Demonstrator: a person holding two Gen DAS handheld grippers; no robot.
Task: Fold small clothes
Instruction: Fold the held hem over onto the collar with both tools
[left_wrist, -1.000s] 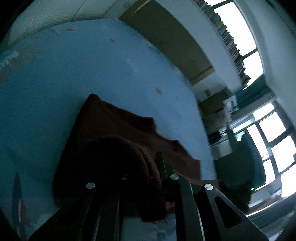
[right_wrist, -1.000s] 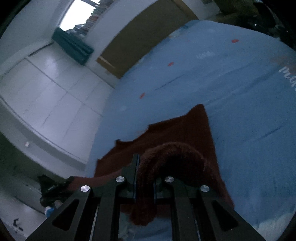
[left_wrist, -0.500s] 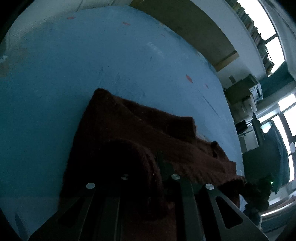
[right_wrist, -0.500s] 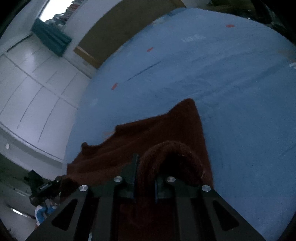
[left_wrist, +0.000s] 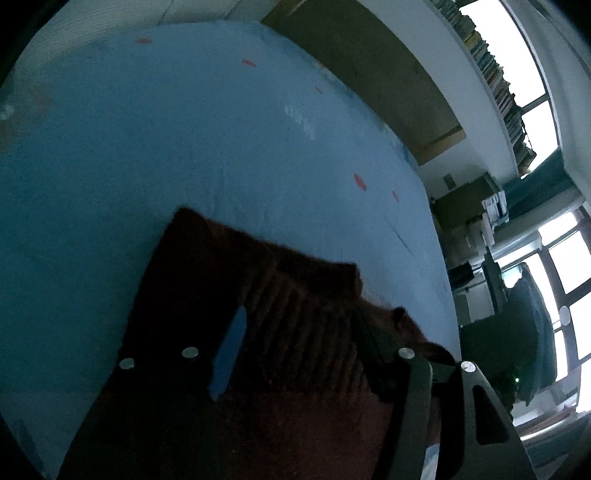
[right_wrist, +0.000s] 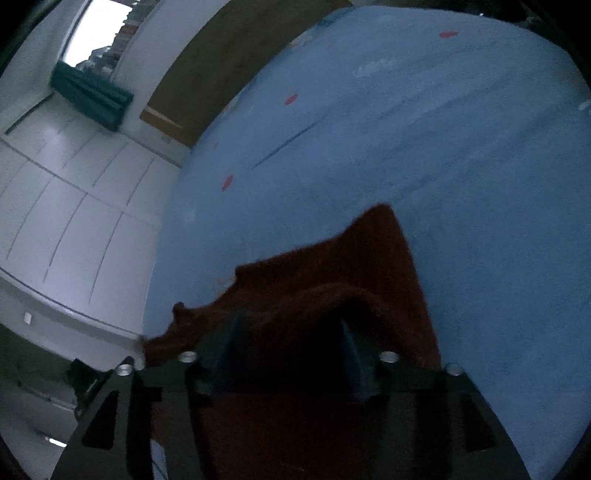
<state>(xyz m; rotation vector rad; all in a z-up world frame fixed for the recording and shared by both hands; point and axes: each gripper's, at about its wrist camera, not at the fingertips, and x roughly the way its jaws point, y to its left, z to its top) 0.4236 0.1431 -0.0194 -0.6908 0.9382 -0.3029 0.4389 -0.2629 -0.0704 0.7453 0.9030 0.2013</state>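
Dark red knit on a blue sheet, both grippers let go.

We see the dark red knit garment (left_wrist: 295, 332) lying on the blue sheet (left_wrist: 184, 147), dotted with small red marks, near its edge; beyond are white floor tiles (right_wrist: 66, 206), a bookshelf (left_wrist: 491, 66) and bright windows (left_wrist: 565, 258). The left gripper (left_wrist: 299, 354) and right gripper (right_wrist: 291, 343) have just been opening, fingers now wide, the knit loose between them.

No text, label or number can be read in either view. A pale smudged mark on the blue sheet (left_wrist: 301, 118) stays illegible.
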